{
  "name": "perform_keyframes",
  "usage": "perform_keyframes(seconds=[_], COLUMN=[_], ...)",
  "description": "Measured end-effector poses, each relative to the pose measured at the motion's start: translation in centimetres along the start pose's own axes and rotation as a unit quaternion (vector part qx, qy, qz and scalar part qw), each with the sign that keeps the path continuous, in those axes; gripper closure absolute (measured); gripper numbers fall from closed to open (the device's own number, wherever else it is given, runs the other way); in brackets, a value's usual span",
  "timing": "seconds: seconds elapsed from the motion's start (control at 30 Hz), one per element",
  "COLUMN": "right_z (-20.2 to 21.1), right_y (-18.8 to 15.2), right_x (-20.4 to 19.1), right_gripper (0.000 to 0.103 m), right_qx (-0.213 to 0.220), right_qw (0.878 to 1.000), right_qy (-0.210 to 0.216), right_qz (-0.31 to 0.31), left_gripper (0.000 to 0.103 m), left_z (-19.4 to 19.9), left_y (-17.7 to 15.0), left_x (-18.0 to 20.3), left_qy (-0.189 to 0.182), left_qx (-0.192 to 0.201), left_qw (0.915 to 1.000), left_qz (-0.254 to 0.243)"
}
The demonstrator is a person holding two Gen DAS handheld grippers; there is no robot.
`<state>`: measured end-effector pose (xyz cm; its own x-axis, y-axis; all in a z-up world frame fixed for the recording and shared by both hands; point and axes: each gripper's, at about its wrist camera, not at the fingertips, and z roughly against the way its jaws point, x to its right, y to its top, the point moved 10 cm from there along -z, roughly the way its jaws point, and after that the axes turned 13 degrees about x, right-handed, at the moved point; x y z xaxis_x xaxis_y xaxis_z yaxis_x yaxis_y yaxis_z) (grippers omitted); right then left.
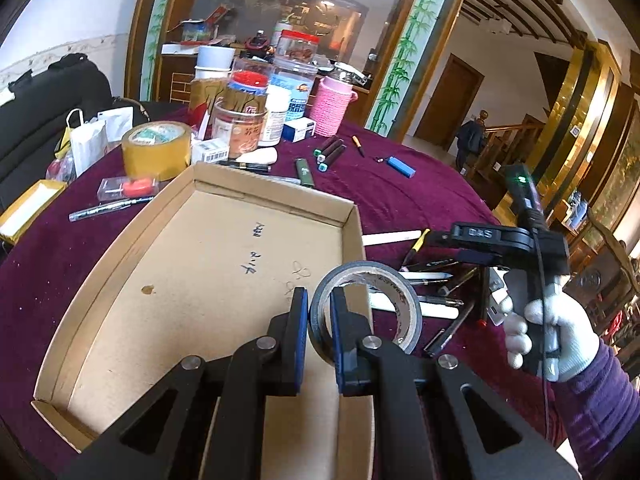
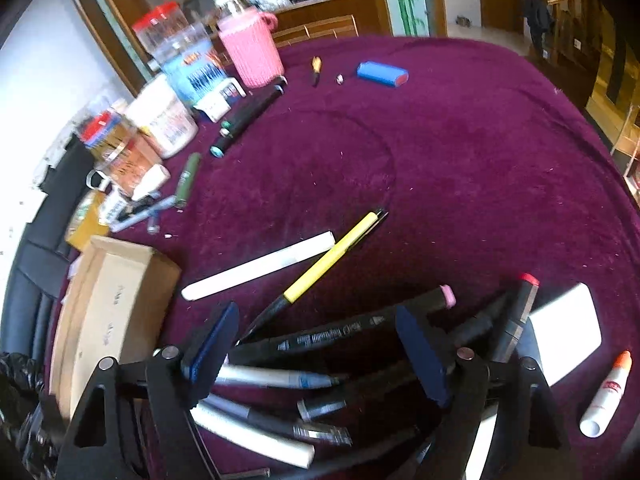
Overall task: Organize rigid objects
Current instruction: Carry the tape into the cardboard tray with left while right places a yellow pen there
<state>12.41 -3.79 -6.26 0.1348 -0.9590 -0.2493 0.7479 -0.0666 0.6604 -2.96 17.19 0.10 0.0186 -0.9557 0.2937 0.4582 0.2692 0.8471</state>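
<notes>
A: While the left gripper [image 1: 319,312] has its fingers [image 1: 298,320] clamped on the wall of the grey tape roll [image 1: 366,304], one inside the ring and one outside, where does the roll sit?

B: Held upright over the near right corner of the cardboard tray [image 1: 120,280], whose floor is bare. So I'd judge nothing is sorted yet; this would be the first piece in.

A: And the right gripper [image 2: 316,348]?

B: Its fingers [image 2: 214,344] stand wide apart with nothing pinched, hovering over the pile of markers [image 2: 320,340] on the purple worktop [image 2: 480,160], just right of the tray.

A: What's left?

B: Nearly everything: the yellow pen [image 2: 332,258], white stick [image 2: 260,268], blue lighter [image 2: 382,73], and brown tape roll [image 1: 156,150] still lie loose. The grey roll looks stiff, part used, with a pale cardboard core.
</notes>
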Motion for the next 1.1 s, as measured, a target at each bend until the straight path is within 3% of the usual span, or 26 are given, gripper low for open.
perform_keyframes(seconds=[0.1,0.17,0.23,0.33,0.4,0.47,0.5,0.63,0.83,1.0,1.1], right_z=[-1.4,-3.1,-3.5,-3.4,-3.0,-2.5,-2.2,-0.9,2.7,4.7,4.0], right_y=[0.6,-0.2,-0.2,-0.5,-0.3,0.0,0.1,0.3,0.7,1.1,0.6], right_x=[-0.3,-0.7,-1.1,-1.4,-1.0,-0.2,0.1,0.3,-0.1,-2.6,-3.7], right_gripper=[0.020,0.023,0.027,0.045,0.070,0.088,0.091,0.095,0.098,0.098,0.097], right_qx=[-0.007,-0.040,-0.034,-0.014,-0.004,-0.001,-0.004,0.012,0.031,0.045,0.022], right_qw=[1.000,0.998,0.997,0.992,0.993,0.997,0.999,0.999,0.998,0.997,0.998], right_qy=[-0.020,-0.037,-0.063,-0.095,-0.093,-0.065,-0.046,-0.029,0.030,0.061,0.063], right_qz=[0.005,0.014,0.040,0.078,0.074,0.038,0.014,-0.007,-0.048,-0.033,-0.007], left_gripper=[0.092,0.092,0.092,0.092,0.092,0.092,0.092,0.092,0.092,0.092,0.092], left_z=[-0.2,-0.1,-0.2,-0.1,0.0,0.1,0.1,0.4,0.5,-0.3,0.0], left_y=[-0.2,-0.3,-0.3,-0.4,-0.5,-0.5,-0.5,-0.3,0.4,1.6,2.3], left_x=[-0.3,-0.5,-0.8,-1.3,-1.6,-1.7,-1.8,-1.9,-2.0,-2.2,-2.2], left_qy=[-0.001,0.000,0.001,0.003,0.004,0.006,0.007,0.010,0.015,0.019,0.019], left_qx=[-0.002,-0.003,-0.003,-0.003,-0.002,-0.002,-0.001,0.002,0.000,-0.006,-0.001], left_qw=[1.0000,1.0000,1.0000,0.9999,0.9999,0.9998,0.9998,0.9998,0.9998,0.9998,0.9998], left_qz=[0.004,0.007,0.008,0.013,0.016,0.017,0.019,0.019,0.013,0.002,0.000])
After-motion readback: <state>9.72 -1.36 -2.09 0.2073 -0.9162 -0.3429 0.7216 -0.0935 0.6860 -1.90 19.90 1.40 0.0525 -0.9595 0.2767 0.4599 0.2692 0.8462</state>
